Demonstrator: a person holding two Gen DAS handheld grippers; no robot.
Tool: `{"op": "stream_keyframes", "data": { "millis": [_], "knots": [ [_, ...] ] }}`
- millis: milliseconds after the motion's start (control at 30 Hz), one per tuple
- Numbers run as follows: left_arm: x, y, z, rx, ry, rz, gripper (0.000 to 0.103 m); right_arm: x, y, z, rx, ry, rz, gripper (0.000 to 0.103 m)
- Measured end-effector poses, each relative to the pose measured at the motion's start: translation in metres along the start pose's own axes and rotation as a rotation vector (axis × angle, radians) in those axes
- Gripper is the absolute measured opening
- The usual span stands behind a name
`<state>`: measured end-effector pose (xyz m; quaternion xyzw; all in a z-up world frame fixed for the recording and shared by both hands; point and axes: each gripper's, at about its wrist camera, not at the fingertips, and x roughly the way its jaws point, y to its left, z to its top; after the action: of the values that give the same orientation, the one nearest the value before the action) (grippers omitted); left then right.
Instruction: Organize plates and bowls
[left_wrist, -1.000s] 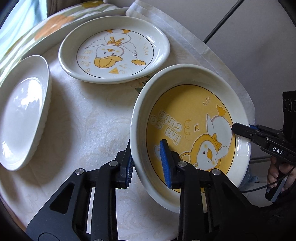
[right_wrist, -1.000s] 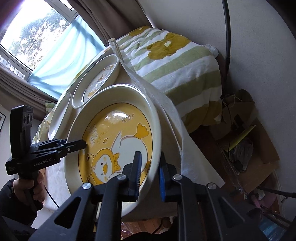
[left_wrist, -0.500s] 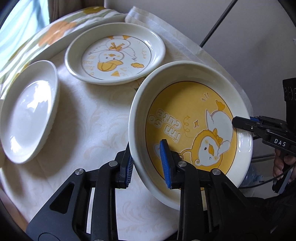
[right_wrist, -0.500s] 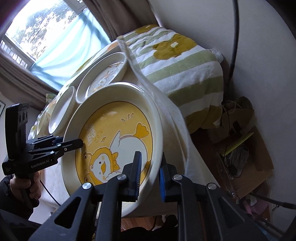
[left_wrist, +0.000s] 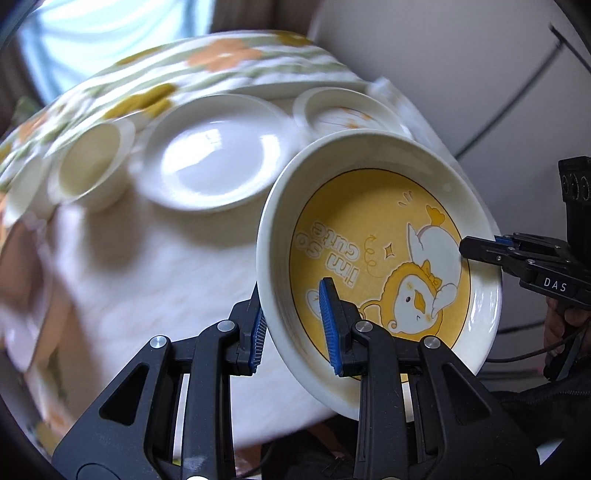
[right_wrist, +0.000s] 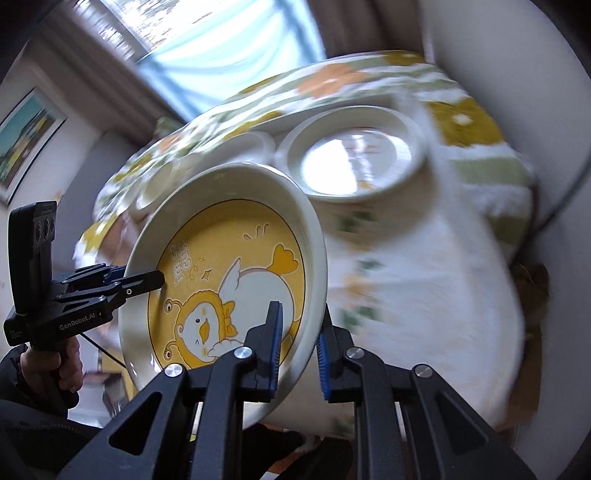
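Note:
A deep white dish with a yellow duck print hangs tilted above the table's near edge, held by both grippers. My left gripper is shut on its near rim, one blue pad inside and one outside. My right gripper pinches the opposite rim. In the right wrist view the same dish fills the left half, with my right gripper shut on its rim and my left gripper clamped on the far side.
On the white tablecloth behind the dish lie a plain white plate, a small cream bowl and a duck-print plate. A striped flowered blanket lies beyond. A hand grips the left handle.
Both grippers have risen and swung with the yellow dish toward the table's middle. The plain plate and small bowl have come into view, and the background is now motion-blurred.

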<state>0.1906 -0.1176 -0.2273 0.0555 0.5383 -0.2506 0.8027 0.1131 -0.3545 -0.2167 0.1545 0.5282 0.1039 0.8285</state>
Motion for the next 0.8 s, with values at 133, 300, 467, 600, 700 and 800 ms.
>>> {"op": "stream_keyframes", "data": {
  "millis": [133, 300, 467, 600, 700, 800],
  "knots": [
    [-0.022, 0.044, -0.022, -0.082, -0.018, 0.055, 0.024, 0.027, 0.043, 0.007, -0.081, 0.034, 0.059, 0.016],
    [-0.034, 0.100, -0.050, -0.182, -0.015, 0.093, 0.024, 0.068, 0.095, 0.009, -0.165, 0.109, 0.088, 0.016],
    [-0.029, 0.151, -0.081, -0.246, 0.005, 0.109, 0.024, 0.107, 0.131, 0.000, -0.197, 0.173, 0.099, 0.016],
    [-0.012, 0.179, -0.097, -0.282, 0.028, 0.097, 0.024, 0.134, 0.150, -0.004, -0.194, 0.194, 0.082, 0.016],
    [-0.001, 0.189, -0.100, -0.274, 0.038, 0.090, 0.024, 0.145, 0.154, -0.006, -0.182, 0.193, 0.070, 0.016],
    [0.005, 0.196, -0.103, -0.260, 0.033, 0.088, 0.024, 0.152, 0.159, -0.006, -0.179, 0.175, 0.060, 0.016]
  ]
}}
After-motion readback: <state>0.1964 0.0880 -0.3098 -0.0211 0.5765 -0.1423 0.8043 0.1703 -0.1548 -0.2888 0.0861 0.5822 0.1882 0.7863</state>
